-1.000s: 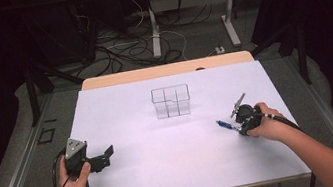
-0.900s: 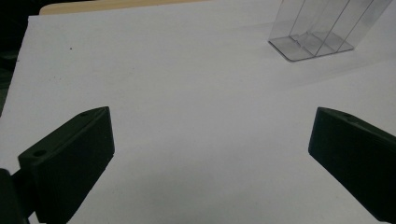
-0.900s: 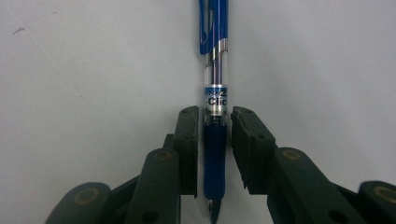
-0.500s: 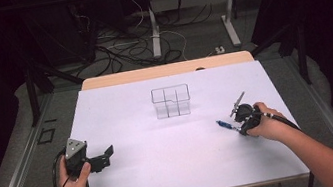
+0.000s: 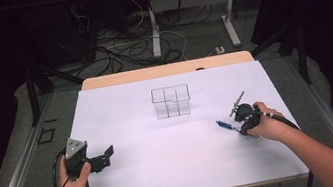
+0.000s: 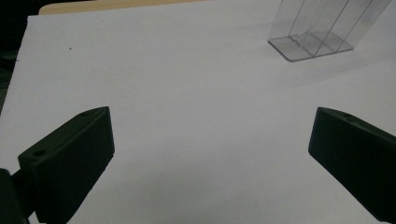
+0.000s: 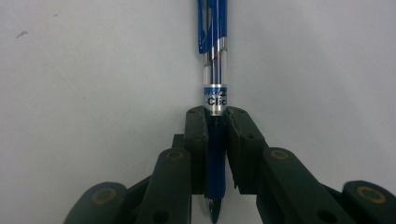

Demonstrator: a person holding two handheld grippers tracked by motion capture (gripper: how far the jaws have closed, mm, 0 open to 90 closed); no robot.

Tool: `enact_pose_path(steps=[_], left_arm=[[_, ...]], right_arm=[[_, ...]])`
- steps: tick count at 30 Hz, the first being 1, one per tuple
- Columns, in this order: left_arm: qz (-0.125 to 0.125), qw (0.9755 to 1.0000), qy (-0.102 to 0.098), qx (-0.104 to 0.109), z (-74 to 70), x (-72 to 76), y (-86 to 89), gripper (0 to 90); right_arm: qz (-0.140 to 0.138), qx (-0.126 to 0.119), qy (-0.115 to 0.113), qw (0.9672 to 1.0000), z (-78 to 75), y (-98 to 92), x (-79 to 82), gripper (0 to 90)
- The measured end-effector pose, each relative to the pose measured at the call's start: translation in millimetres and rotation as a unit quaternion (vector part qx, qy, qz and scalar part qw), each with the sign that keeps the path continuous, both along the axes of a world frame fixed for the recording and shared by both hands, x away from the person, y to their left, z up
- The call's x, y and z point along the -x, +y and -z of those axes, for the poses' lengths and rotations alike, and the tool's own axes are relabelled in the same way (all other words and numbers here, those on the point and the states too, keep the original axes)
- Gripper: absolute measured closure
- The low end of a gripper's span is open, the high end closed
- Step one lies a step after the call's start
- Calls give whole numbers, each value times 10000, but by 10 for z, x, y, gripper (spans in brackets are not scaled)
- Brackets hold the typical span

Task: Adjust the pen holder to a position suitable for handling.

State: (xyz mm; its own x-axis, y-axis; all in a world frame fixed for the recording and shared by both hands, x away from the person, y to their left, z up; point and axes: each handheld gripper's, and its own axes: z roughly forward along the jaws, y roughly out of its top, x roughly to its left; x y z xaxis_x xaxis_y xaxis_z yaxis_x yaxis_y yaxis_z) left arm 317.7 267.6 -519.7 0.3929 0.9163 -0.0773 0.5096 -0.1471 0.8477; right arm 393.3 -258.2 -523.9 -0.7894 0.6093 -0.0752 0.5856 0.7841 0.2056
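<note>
A blue click pen (image 5: 225, 125) lies on the white table sheet (image 5: 166, 169) at the right. My right gripper (image 5: 235, 127) points down at it from the right hand. In the right gripper view the pen (image 7: 215, 70) runs straight up between the two black pads, which press on its dark blue barrel. The right gripper (image 7: 215, 119) has its jaws just closing, and they now grip the pen. My left gripper (image 5: 107, 154) rests near the table's left front, held in the left hand, jaws wide apart. Nothing is between the jaws of the left gripper (image 6: 210, 144).
A clear plastic organiser box (image 5: 171, 102) with several compartments stands upright at the middle of the sheet, well apart from both grippers. It appears at the upper right as the box (image 6: 322, 28) in the left gripper view. A wooden table edge (image 5: 166, 70) runs along the back.
</note>
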Motion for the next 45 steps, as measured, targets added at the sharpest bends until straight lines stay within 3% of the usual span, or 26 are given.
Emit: enact_pose_path(steps=[3, 5, 6, 9, 10, 14, 15, 16, 17, 18, 19, 20, 21, 22, 23, 24, 27, 29, 31, 36, 37, 38, 41, 45], left_arm=[[4, 10000, 5, 2, 1, -1, 0, 2], [5, 10000, 4, 1, 1, -1, -1, 2], [4, 10000, 2, 4, 1, -1, -2, 2], [4, 10000, 6, 1, 2, -2, -2, 2], [5, 10000, 9, 1, 3, -2, -2, 2], [7, 10000, 6, -3, 5, -3, -4, 2], [8, 10000, 12, -2, 4, -3, -4, 2], [7, 10000, 15, 1, 4, -3, -3, 2], [10, 10000, 32, 0, 2, -3, -1, 2], [10, 10000, 34, 8, 2, -3, 0, 2], [10, 10000, 34, 10, 1, -3, 0, 2], [16, 10000, 37, 13, 0, -2, 0, 2], [15, 10000, 37, 15, 0, -2, -1, 2], [15, 10000, 38, 17, -1, -3, -2, 2], [17, 10000, 39, 21, -2, -3, -3, 2], [14, 10000, 29, 31, 0, -4, -5, 2], [26, 10000, 29, 28, -2, -4, -11, 2], [38, 10000, 31, 33, -5, -3, -20, 2], [56, 10000, 40, 12, -7, -3, -25, 2], [109, 9999, 39, 9, -7, -1, -38, 2], [115, 9999, 39, 16, -9, 0, -39, 2], [116, 9999, 42, 23, -10, 1, -40, 2], [120, 9999, 45, 40, -13, 2, -40, 2], [114, 9999, 37, 28, -19, 2, -43, 2]], right_arm=[[-19, 162, 36, 9999, -20, 10, -2, 793], [5, -68, -75, 9999, 20, 6, 4, 793], [-16, 29, -103, 9999, 14, 6, 1, 794], [52, -3, -77, 10000, 6, 21, 22, 794], [-64, 106, -27, 9999, -12, 14, 11, 794], [43, 64, -179, 9998, -18, 12, 25, 795], [-4, 64, -129, 9999, -35, 6, 21, 794], [-23, 144, -152, 9998, -45, 4, 15, 795], [108, -20, -148, 9998, -42, 12, 34, 794], [-13, 102, -210, 9997, -60, 5, 20, 795], [-50, 86, -134, 9999, -80, 7, 17, 795], [-11, 24, -213, 9998, -83, 18, 29, 795], [-33, 138, -250, 9996, -109, 25, 29, 795], [-30, 52, -218, 9997, -126, 33, 34, 794], [-38, 68, -350, 9994, -137, 44, 37, 795], [-85, 49, -258, 9996, -169, 45, 28, 795], [-93, -138, -346, 9993, -225, 74, 37, 795], [-85, -3, -585, 9983, -276, 108, 56, 795], [-230, 15, -599, 9979, -323, 134, 55, 795], [-551, 181, -1080, 9925, -405, 222, 93, 795], [-480, 238, -1107, 9924, -420, 247, 127, 794], [-739, 307, -1261, 9888, -439, 258, 118, 795], [-1098, 468, -1556, 9806, -475, 323, 158, 795], [-1581, 801, -1925, 9652, -519, 399, 217, 795]])
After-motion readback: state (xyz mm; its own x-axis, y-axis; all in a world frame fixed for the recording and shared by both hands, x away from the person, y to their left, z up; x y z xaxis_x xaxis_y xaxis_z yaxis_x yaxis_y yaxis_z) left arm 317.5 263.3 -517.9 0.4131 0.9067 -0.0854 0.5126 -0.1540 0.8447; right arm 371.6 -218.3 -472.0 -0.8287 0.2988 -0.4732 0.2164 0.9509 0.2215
